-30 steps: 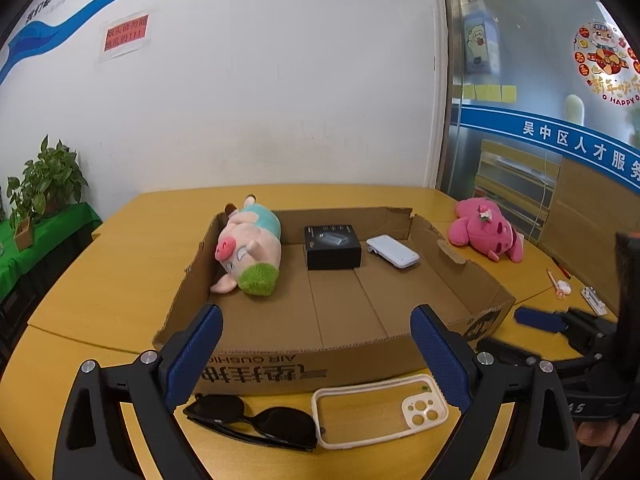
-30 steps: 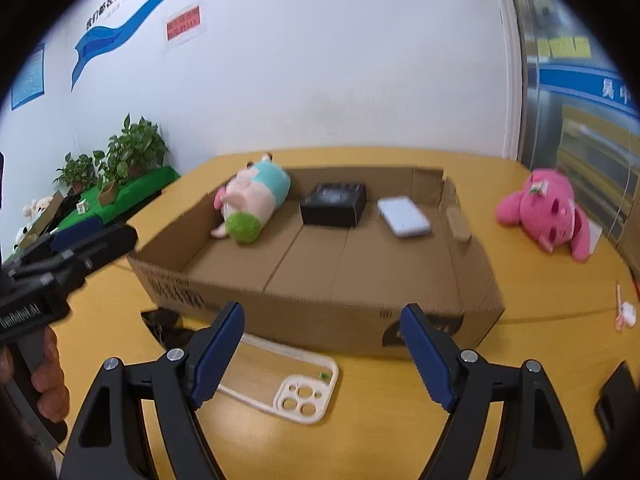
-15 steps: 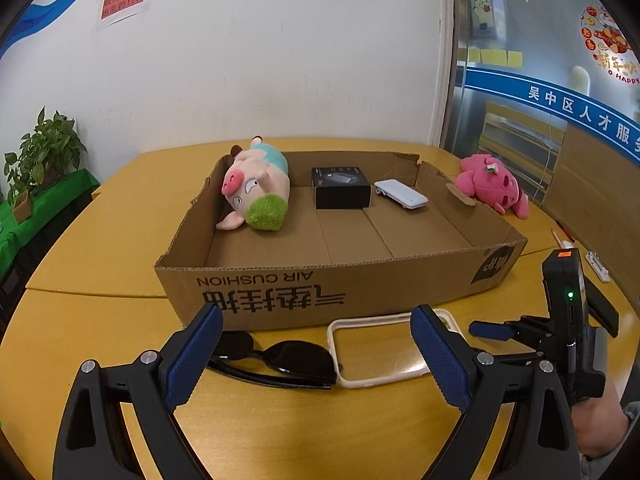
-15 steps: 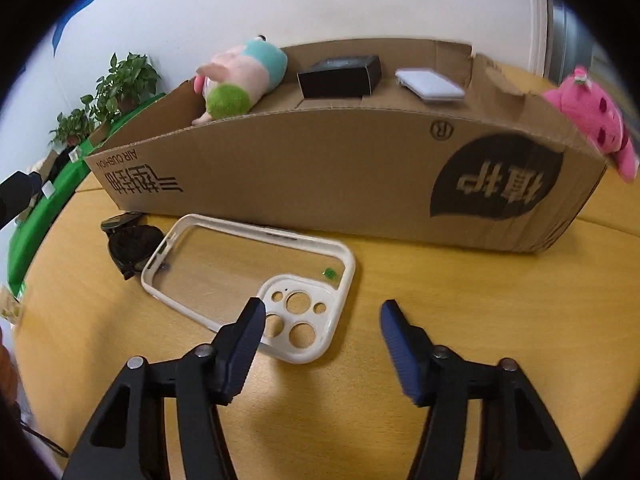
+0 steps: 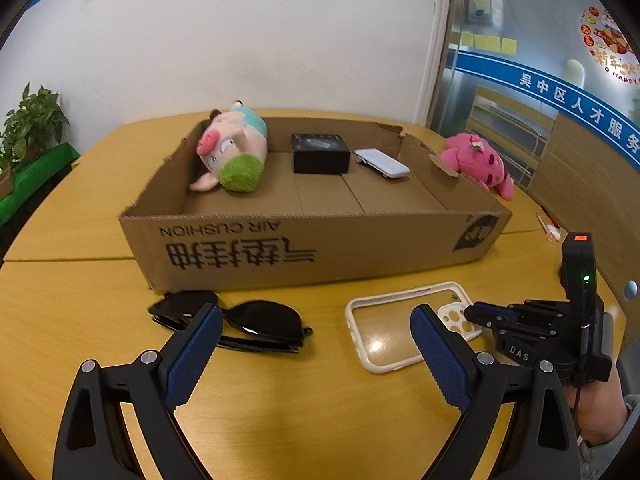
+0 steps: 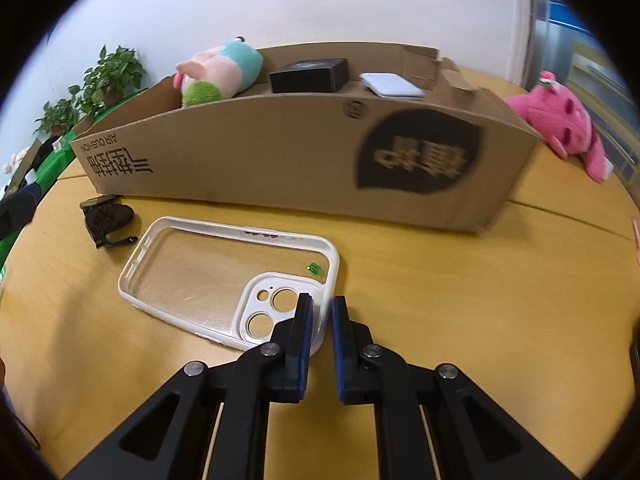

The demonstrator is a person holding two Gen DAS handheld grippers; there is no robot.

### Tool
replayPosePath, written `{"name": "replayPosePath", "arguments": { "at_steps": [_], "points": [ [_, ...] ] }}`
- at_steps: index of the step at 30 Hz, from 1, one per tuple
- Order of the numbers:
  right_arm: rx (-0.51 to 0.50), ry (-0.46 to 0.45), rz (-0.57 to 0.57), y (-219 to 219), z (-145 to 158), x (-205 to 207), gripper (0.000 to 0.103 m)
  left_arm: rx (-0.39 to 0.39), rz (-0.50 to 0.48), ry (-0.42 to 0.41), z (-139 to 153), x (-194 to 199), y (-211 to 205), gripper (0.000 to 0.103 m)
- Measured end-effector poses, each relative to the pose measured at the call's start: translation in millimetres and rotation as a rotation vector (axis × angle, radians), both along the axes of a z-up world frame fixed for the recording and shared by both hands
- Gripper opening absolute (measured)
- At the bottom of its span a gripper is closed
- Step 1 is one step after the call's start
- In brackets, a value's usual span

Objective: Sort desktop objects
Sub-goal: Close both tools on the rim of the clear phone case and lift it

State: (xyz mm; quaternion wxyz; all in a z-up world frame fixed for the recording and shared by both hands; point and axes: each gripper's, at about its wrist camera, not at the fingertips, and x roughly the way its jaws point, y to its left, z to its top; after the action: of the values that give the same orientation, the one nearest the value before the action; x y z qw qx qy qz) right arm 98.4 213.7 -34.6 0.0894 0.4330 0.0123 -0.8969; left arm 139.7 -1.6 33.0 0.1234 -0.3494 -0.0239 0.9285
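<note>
A white-rimmed clear phone case (image 6: pixel 256 300) lies flat on the yellow table in front of a cardboard box (image 6: pixel 280 152). My right gripper (image 6: pixel 322 312) is shut on the case's rim at the corner by the camera cut-outs. The left wrist view shows the same right gripper (image 5: pixel 474 314) held by a hand, its tips at that end of the phone case (image 5: pixel 400 293). My left gripper (image 5: pixel 314 316) stands open just above the table. Black sunglasses (image 5: pixel 260 320) lie by its left finger, untouched.
In the box (image 5: pixel 320 248) lie a pig plush (image 5: pixel 232 148), a small black box (image 5: pixel 320 154) and a white power bank (image 5: pixel 382 162). A pink plush (image 5: pixel 476 160) sits on the table to the box's right. Potted plants stand at the far left.
Both grippers have come down toward the table in front of the box. The right gripper's jaws have gone from wide open to shut on the phone case's corner.
</note>
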Motion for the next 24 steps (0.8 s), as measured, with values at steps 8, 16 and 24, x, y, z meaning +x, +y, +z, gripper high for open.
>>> {"name": "replayPosePath", "arguments": {
  "at_steps": [8,16,24],
  "points": [
    [-0.018,-0.016,-0.078,37.4,1.4,24.0,0.009,0.029,-0.115,-0.15,-30.2,-11.4,46.5,0.097],
    [-0.037,-0.006,-0.05,20.8,0.9,32.6,0.009,-0.023,-0.143,-0.299,-64.3,-24.2,81.4,0.093],
    [-0.032,0.006,0.006,-6.4,0.8,41.0,0.008,-0.084,-0.056,-0.23,-65.5,-15.5,71.4,0.048]
  ]
}}
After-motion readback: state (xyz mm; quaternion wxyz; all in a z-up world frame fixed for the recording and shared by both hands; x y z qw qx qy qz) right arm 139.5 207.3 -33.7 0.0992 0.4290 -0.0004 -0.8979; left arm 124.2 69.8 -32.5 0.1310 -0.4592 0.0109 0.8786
